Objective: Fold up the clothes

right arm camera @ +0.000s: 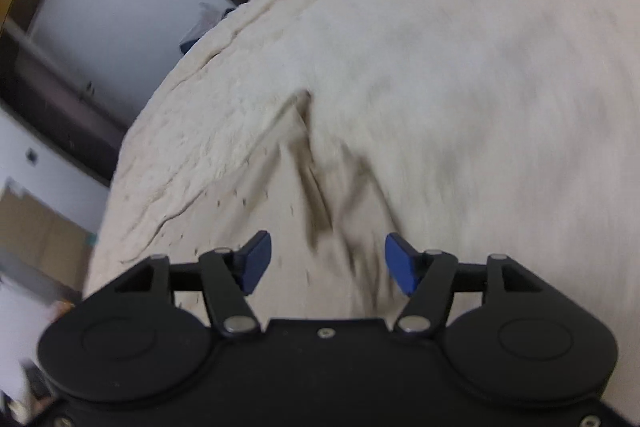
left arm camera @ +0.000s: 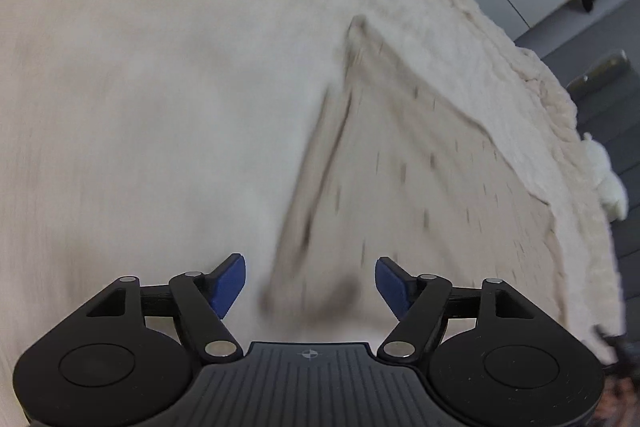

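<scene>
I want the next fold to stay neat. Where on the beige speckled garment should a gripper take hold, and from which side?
A judgement: grip the beige speckled garment at its raised, doubled edge, coming from the bare blanket side. That edge stands proud of the fleece, so a finger could slide under it; the rest lies flat. Both the left gripper and right gripper are open and empty.

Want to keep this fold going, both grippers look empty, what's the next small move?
Probably lower the left gripper onto the beige garment's folded edge just ahead and close. Both it and the right gripper are open, holding nothing.
</scene>
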Demonstrator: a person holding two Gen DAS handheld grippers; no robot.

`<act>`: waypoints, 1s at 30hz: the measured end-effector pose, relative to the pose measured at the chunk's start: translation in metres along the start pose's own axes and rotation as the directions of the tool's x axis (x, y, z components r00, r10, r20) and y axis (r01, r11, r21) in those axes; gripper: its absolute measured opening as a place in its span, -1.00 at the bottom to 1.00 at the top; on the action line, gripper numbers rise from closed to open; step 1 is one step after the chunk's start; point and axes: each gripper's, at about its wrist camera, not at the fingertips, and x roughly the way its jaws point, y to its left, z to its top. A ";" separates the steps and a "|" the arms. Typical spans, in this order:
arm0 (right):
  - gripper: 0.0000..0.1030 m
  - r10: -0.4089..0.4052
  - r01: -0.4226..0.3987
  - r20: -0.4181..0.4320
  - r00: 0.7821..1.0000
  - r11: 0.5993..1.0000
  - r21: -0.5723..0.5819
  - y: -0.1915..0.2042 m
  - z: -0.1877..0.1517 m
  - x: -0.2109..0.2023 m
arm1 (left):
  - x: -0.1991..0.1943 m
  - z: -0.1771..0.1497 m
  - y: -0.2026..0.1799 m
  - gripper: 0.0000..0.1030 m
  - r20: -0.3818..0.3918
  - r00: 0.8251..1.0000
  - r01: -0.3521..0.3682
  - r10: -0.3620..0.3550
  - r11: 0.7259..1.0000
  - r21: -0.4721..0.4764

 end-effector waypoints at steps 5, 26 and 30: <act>0.16 0.102 -0.092 -0.050 0.993 0.980 0.179 -0.023 -0.035 0.041 | 0.028 -0.027 0.022 0.30 0.053 0.973 0.230 -0.224 0.939 -0.256; -0.54 -0.039 -0.001 0.123 0.992 0.951 0.308 -0.048 -0.015 0.055 | -0.015 -0.042 0.050 -0.66 0.297 0.950 0.193 -0.094 0.927 -0.322; -0.45 -0.086 0.081 0.153 0.985 0.996 0.040 -0.013 -0.007 0.025 | -0.061 -0.033 0.043 -0.59 0.369 0.929 0.038 0.042 0.978 -0.205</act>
